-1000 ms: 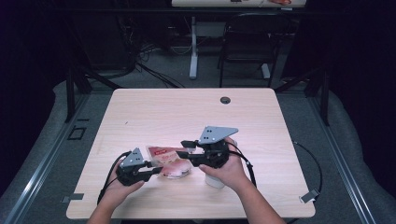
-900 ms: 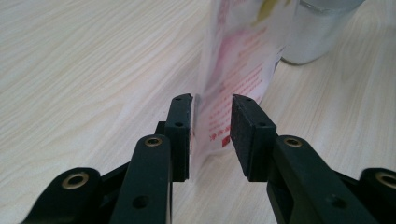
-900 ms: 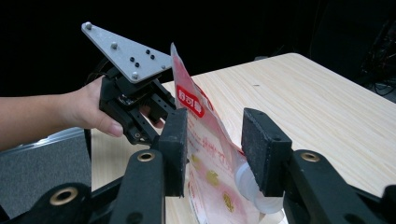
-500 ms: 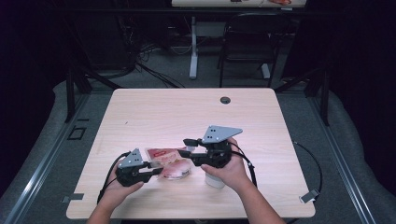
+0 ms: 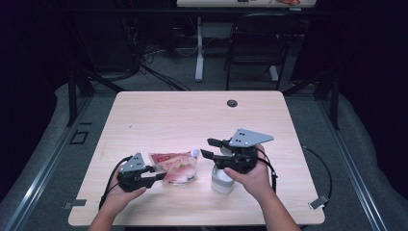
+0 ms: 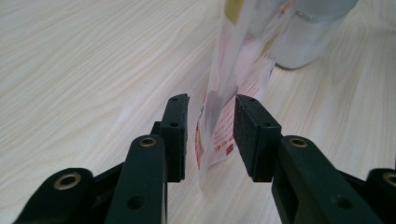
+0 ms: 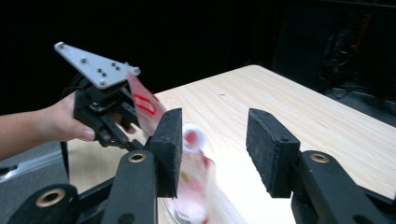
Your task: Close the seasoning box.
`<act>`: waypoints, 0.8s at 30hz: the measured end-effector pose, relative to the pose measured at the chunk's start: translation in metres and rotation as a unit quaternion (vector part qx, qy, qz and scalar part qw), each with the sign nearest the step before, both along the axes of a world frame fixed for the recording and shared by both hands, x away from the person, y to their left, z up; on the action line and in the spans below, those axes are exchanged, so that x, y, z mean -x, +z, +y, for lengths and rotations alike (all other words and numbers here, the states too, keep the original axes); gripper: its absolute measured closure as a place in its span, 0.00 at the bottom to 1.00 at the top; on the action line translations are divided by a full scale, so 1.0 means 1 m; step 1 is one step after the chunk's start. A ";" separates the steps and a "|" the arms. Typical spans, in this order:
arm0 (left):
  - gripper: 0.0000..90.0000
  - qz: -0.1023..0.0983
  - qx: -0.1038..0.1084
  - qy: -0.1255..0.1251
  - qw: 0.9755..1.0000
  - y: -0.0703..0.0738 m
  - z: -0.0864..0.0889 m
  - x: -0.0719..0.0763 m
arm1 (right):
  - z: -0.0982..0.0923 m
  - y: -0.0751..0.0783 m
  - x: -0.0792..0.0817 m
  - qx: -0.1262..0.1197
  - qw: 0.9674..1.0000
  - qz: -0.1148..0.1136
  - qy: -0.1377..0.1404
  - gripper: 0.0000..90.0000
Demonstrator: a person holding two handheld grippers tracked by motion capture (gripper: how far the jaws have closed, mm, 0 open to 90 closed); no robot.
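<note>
High view: I see a red-and-white spouted pouch (image 5: 177, 166) lying on the table (image 5: 163, 115), between my two grippers, front-centre.
Left gripper (image 5: 159, 176): at the pouch's bottom edge. In the left gripper view the jaws straddle the pouch's (image 6: 224, 121) sealed end with a gap on both sides; pads aren't pressing. They have just been opening, with the pouch between them.
Right gripper (image 5: 208, 147): jaws wide apart, nothing held. They have just been opening too. In the right gripper view the pouch's white cap (image 7: 192, 138) sits between the pads, untouched.
Change: a second ago the right gripper sat over the spout end; now it's backed off to the right, clear of the cap.
Jar (image 5: 221, 179): white container under my right hand, just beside the pouch; it also stands behind the pouch in the left gripper view (image 6: 308, 32).
Read: I judge both grips released and the pouch is resting on the table on its own. If the cap was the job, I can't tell whether it's loosened.
Risk: pouch looks floppy, could slump if I re-grip off-centre.
</note>
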State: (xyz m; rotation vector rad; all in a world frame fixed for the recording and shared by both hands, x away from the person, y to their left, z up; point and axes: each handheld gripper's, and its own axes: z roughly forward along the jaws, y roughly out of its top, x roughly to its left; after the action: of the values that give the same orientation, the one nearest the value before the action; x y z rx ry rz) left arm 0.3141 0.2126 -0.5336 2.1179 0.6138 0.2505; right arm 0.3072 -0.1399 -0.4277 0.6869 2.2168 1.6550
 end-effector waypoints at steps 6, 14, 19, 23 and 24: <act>0.72 0.002 0.005 0.003 1.000 0.000 0.000 -0.002 | -0.030 -0.004 0.008 -0.013 0.999 -0.015 -0.046 0.69; 0.72 0.003 0.004 0.007 1.000 0.000 0.002 -0.001 | -0.066 -0.020 0.021 -0.028 0.996 -0.002 -0.087 0.76; 0.72 0.003 0.003 0.010 1.000 0.000 0.003 -0.001 | -0.085 -0.027 0.022 -0.042 0.992 0.000 -0.121 0.81; 0.72 0.006 -0.003 0.010 1.000 -0.001 0.002 -0.001 | -0.095 -0.029 0.021 -0.050 0.990 0.004 -0.134 0.86; 0.72 0.006 -0.003 0.012 1.000 -0.002 0.002 -0.001 | -0.097 -0.031 0.021 -0.055 0.988 0.004 -0.142 0.87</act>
State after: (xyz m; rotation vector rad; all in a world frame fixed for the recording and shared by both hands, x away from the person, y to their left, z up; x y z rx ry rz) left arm 0.3147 0.2146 -0.5352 2.1202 0.6460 0.2536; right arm 0.2862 -0.2371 -0.4583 0.9891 1.9355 1.6374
